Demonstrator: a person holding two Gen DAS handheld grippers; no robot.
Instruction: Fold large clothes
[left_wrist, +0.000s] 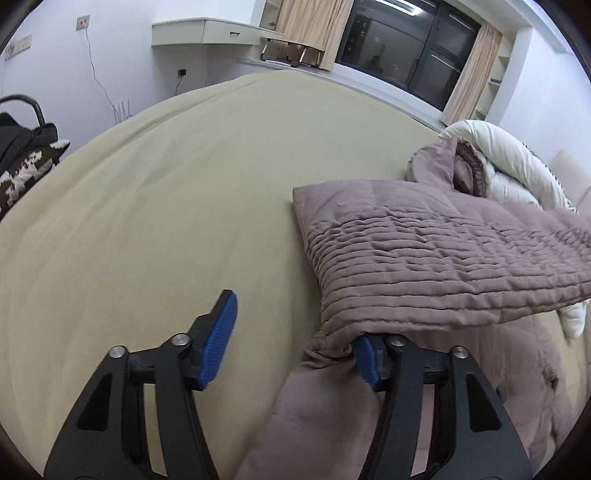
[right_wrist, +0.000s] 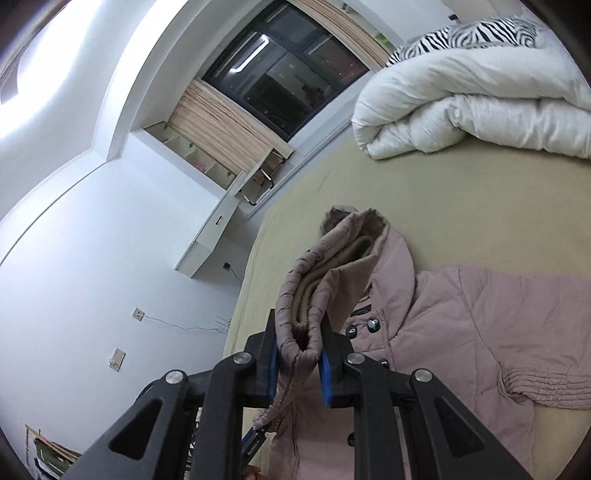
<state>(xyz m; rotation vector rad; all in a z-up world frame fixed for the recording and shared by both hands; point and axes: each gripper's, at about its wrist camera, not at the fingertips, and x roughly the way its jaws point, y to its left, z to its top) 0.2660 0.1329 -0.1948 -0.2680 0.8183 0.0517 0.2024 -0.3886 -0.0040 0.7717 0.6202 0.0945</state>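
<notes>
A mauve quilted padded jacket (right_wrist: 461, 325) lies spread on the beige bed sheet (right_wrist: 480, 206), buttons and hood showing. My right gripper (right_wrist: 299, 354) is shut on the jacket's sleeve cuff (right_wrist: 317, 280), which it holds raised above the coat; the knit inner cuff shows inside. In the left wrist view the ribbed sleeve (left_wrist: 443, 251) stretches to the right above the bed. My left gripper (left_wrist: 295, 332) stands open: its left pad (left_wrist: 218, 339) is bare, and a fold of jacket edge drapes over the right pad (left_wrist: 365, 358).
A rolled white duvet (right_wrist: 461, 107) and a zebra-print pillow (right_wrist: 469, 37) lie at the head of the bed. Dark and patterned clothes (left_wrist: 22, 166) sit at the bed's left edge. A wall desk (left_wrist: 199, 31) and dark window (left_wrist: 406, 48) are beyond.
</notes>
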